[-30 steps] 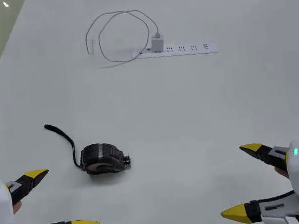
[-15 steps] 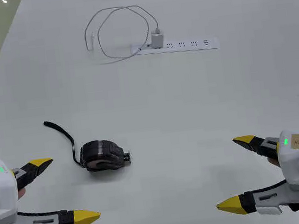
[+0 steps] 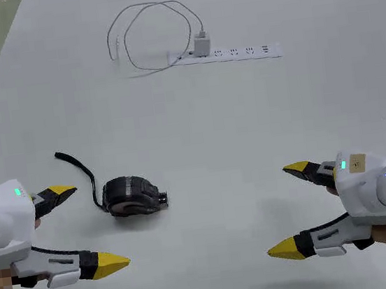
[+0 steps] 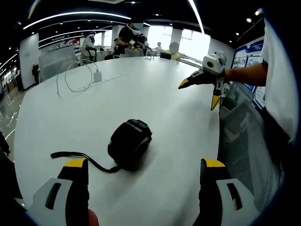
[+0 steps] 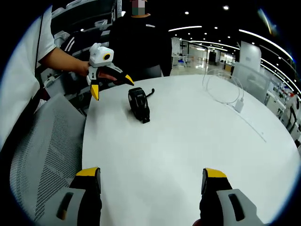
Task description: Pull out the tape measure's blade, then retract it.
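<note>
A: Where is the tape (image 3: 130,196)?
B: On the white table (image 3: 247,124), left of centre in the head view. The case is black. The blade tip (image 3: 164,204) sits at the case mouth, on the side facing the right claw (image 3: 277,210). A black strap (image 3: 76,169) leaves the opposite side and runs away to the left, flat on the table.

A: State of the left claw (image 3: 99,226)?
B: Wide open and holding nothing. Its yellow-tipped jaws stand well apart, near the tape but clear of it. In the left gripper view the tape lies ahead, between the lines of the two jaws, with the strap trailing toward the left-hand one.

A: And the right claw?
B: Also wide and empty. It is on the right side of the table, well apart from the tape, with its jaws pointing left. In the right gripper view the tape lies far ahead, just beside the left claw.

A: Anything else on the table?
B: A white socket strip (image 3: 238,53) lies at the far side. A white charger (image 3: 201,46) is plugged in at its left end, and a white cable (image 3: 151,37) is looped beside it. All are well apart from the tape and both claws.

A: Surroundings?
B: A grey mesh chair (image 4: 244,136) stands beside the table edge, visible in both gripper views.
</note>
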